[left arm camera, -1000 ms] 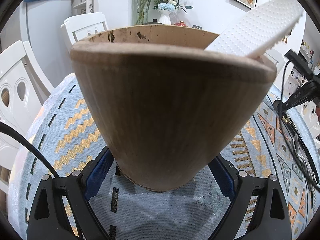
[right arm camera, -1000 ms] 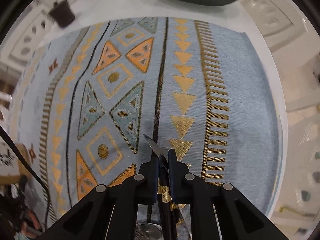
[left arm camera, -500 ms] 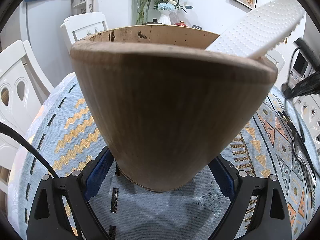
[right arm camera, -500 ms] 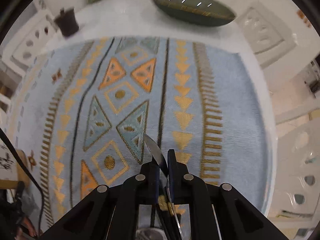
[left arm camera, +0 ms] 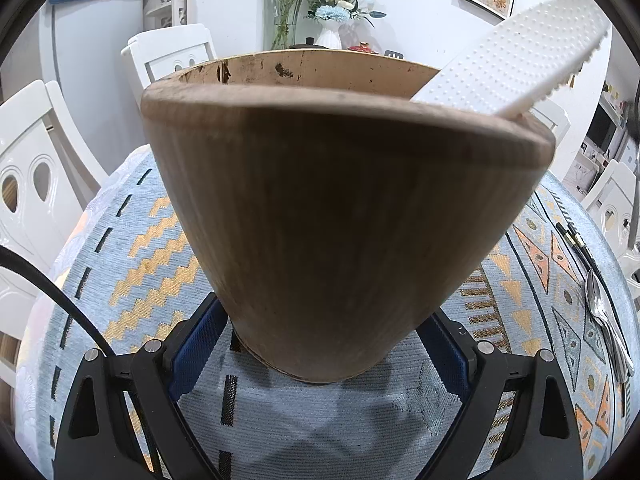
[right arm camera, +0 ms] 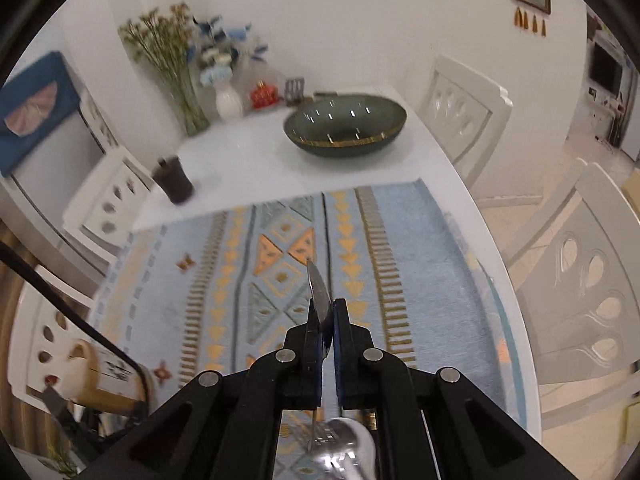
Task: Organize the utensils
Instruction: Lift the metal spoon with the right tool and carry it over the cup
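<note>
A tan wooden utensil holder (left arm camera: 344, 220) fills the left wrist view and stands on the patterned cloth. A white dimpled rice paddle (left arm camera: 516, 56) leans out of it to the upper right. My left gripper (left arm camera: 324, 320) is shut on the holder's base, one blue pad on each side. Loose cutlery (left arm camera: 604, 312) lies on the cloth at the far right. My right gripper (right arm camera: 328, 312) is shut on a thin silver utensil (right arm camera: 318, 292) whose flat pointed end sticks out forward, well above the cloth. A shiny rounded part shows blurred under the fingers.
A dark green bowl (right arm camera: 346, 130) sits on the bare white table (right arm camera: 248, 168) beyond the blue patterned cloth (right arm camera: 420, 248). A small dark cup (right arm camera: 174, 182) stands at the left, vases of flowers (right arm camera: 228, 100) at the back. White chairs (right arm camera: 464, 108) ring the table.
My right gripper has risen off the cloth with the silver utensil and tilted up, bringing bowl and wall into view. It has left the left wrist view. The left gripper and holder stayed still.
</note>
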